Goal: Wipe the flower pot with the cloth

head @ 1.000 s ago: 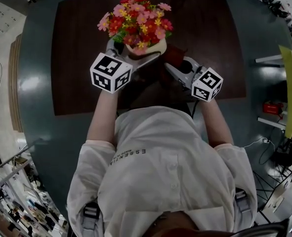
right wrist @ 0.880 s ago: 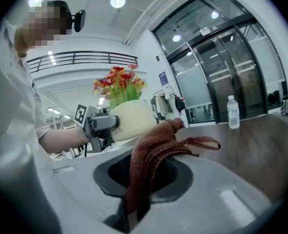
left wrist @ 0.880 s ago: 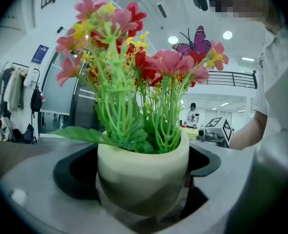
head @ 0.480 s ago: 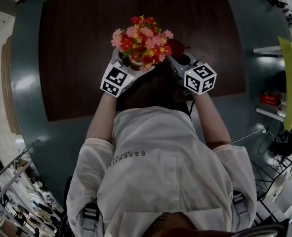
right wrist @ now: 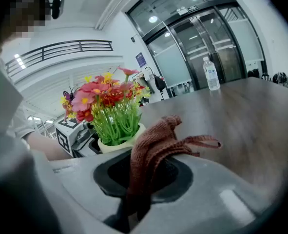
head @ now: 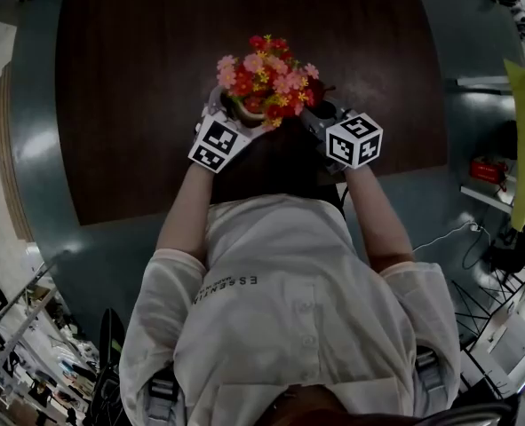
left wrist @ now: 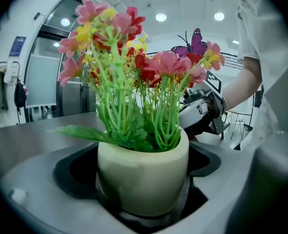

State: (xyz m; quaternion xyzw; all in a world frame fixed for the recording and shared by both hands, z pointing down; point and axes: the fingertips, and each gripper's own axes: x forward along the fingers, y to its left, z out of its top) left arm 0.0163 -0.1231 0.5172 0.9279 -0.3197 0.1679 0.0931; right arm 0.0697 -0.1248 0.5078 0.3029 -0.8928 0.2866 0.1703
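Observation:
A cream flower pot [left wrist: 143, 177] with red, pink and yellow flowers [head: 268, 76] sits between the jaws of my left gripper [head: 235, 112], which is shut on it and holds it above the dark table [head: 138, 105]. In the right gripper view the pot [right wrist: 115, 145] stands just left of the cloth. My right gripper [head: 320, 114] is shut on a brown knitted cloth [right wrist: 153, 152], which sticks up out of the jaws right next to the pot; whether cloth and pot touch I cannot tell.
A clear water bottle [right wrist: 211, 75] stands at the far end of the table. The table's near edge runs just below the grippers in the head view. A red object [head: 485, 175] and shelving stand on the floor to the right.
Both grippers, with pot and cloth, have drawn closer together and shifted slightly right in the head view. The head camera has pulled back, so the pot looks smaller.

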